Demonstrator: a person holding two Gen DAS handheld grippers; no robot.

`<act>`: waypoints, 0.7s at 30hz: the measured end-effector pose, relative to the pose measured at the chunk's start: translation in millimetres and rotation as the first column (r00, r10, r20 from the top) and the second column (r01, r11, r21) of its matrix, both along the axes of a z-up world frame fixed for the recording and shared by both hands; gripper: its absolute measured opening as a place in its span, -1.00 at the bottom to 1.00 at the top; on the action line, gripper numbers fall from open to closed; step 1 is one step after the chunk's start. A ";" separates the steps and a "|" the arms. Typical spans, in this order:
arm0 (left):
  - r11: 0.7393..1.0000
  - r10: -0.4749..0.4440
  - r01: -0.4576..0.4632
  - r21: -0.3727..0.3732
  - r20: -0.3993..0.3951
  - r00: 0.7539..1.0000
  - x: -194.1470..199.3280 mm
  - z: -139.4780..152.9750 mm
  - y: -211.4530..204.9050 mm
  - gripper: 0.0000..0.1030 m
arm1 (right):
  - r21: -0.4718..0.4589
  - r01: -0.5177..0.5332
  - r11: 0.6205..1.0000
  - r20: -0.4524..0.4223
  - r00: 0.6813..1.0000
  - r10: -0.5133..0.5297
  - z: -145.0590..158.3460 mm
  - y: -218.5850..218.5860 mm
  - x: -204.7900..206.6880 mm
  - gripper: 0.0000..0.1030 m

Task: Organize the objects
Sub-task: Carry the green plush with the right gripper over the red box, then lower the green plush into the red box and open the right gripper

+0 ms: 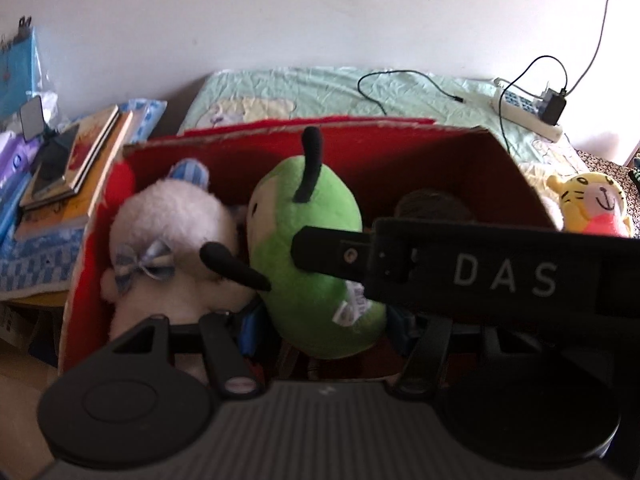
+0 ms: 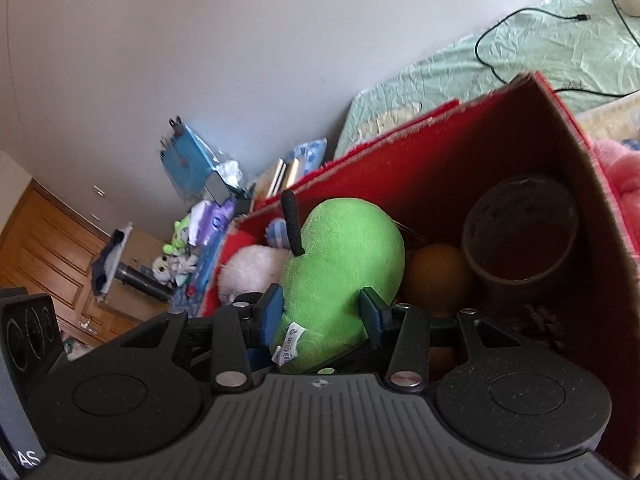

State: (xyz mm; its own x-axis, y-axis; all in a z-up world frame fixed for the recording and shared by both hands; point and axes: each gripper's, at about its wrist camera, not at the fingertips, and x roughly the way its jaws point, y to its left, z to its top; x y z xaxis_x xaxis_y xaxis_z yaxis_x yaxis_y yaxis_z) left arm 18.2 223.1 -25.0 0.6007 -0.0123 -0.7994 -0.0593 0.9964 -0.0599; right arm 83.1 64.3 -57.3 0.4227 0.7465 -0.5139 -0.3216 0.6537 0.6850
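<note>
Right gripper (image 2: 322,312): black linkage arms fastened with silver pivot screws, blue pads (image 2: 273,309) on the fingers, two round black discs beside a ribbed grey plate. White letters "DAS" are printed on its black housing.

Home bedroom: bed (image 1: 320,88) with pale green quilt beyond jaws, power strip (image 1: 528,114) on it, book stack (image 1: 76,160) to their left, wooden door (image 2: 44,248) far left.

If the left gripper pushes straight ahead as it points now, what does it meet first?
Most likely the green plush toy in the red box, directly ahead of the left gripper. Depth is unclear; the right gripper, reaching across, could touch first.
</note>
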 end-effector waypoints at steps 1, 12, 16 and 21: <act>1.000 0.002 -0.002 -0.002 -0.006 1.000 1.3 -1.6 1.9 0.18 | -0.005 -0.004 1.000 -0.007 1.000 0.004 -1.5 2.3 1.2 -0.08; 1.000 -0.003 0.003 -0.020 -0.025 1.000 7.0 -4.0 11.4 0.38 | -0.039 -0.059 0.997 -0.020 0.998 0.059 -2.7 10.9 8.5 0.06; 0.999 -0.016 0.015 -0.041 -0.021 1.000 3.1 -1.2 14.4 0.51 | -0.049 -0.071 0.996 -0.035 0.997 0.069 -2.9 8.4 8.4 0.13; 1.000 -0.003 0.003 -0.027 -0.002 1.000 -4.9 4.9 12.2 0.73 | -0.026 -0.056 0.998 -0.037 0.998 0.055 -0.5 0.4 4.1 0.18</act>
State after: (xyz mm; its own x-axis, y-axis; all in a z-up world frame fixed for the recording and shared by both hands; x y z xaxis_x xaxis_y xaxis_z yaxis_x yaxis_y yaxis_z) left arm 13.3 235.2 -20.1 0.5989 -0.0357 -0.8001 -0.0564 0.9947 -0.0865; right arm 87.2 64.7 -57.9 0.3622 0.7537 -0.5484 -0.3330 0.6542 0.6791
